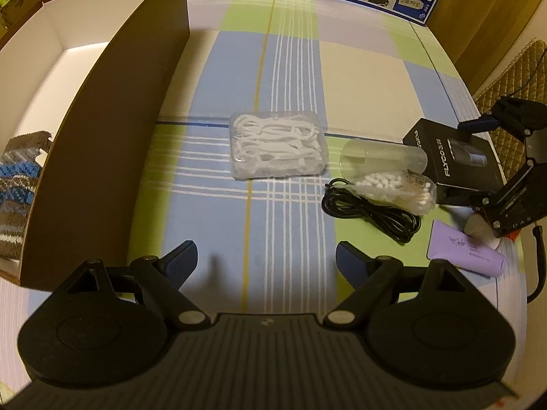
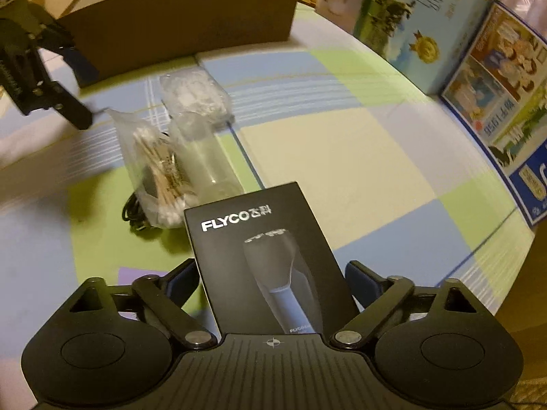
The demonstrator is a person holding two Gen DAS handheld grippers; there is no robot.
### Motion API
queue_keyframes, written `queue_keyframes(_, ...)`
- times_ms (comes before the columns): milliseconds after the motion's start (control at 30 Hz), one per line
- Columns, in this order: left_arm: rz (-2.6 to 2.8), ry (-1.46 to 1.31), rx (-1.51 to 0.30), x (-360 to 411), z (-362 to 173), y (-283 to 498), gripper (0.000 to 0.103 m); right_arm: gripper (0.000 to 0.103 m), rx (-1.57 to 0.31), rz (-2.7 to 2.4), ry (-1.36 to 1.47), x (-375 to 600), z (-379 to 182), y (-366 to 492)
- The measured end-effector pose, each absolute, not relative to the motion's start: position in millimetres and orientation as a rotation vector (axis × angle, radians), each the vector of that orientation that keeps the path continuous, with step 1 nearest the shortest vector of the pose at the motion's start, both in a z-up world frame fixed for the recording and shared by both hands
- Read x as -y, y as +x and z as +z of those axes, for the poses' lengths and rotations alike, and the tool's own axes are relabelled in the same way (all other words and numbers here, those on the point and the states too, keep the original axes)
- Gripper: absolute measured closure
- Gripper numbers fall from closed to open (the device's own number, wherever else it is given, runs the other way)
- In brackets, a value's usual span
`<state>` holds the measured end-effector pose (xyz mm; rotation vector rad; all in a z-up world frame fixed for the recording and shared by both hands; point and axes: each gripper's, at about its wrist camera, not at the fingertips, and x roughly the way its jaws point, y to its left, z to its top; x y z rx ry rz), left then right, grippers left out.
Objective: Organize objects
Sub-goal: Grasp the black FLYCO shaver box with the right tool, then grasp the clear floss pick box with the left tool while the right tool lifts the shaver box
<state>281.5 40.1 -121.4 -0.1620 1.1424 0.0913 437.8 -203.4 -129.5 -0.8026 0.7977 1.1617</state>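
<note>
Over the checked cloth on the bench [image 1: 359,78], the left tool [image 1: 266,259] hangs with its jaws spread wide and nothing between them, only blue and green squares of cloth beneath. Straight ahead of it at twelve o'clock lies the clear case of floss picks [image 1: 277,144], flat on the cloth and well apart from the fingers. At nine o'clock stands the tall brown cardboard box [image 1: 112,130], open at the top, white inside, with a knitted striped cloth [image 1: 17,188] lying in its near end.

Out at two o'clock is the cluster: a clear plastic tube [image 1: 384,157] on its side, a bag of cotton swabs [image 1: 396,189] touching it, a coiled black cable [image 1: 372,213] partly under the bag, and a purple tube [image 1: 466,251] nearer, at three o'clock.

Now the right tool [image 2: 271,276]: jaws wide, straddling the near end of the black FLYCO box [image 2: 259,256]. The box lies flat between the fingers; whether the pads touch its edges cannot be told, and a gap shows on the right side. From the left camera that tool sits over the box at the far right edge. Printed cartons [image 2: 444,34] line the cloth's far side.
</note>
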Motion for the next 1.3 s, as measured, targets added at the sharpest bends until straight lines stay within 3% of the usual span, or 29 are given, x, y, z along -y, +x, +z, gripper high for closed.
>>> queue_keyframes(133, 0.095, -0.16, -1.14, -40, -123, 287, 0.017, 0.023, -0.78, 1.119, -0.731, 213, -126, 440)
queue_keyframes(700, 0.103, -0.144, -1.1, -41, -132, 342, 0.017, 0.021, -0.834, 0.559, -0.328, 216, -119, 497)
queue_keyframes(1300, 0.1, -0.106, -1.09, -48, -151, 392, 0.02, 0.019, -0.882, 0.552, -0.322, 223, -119, 494)
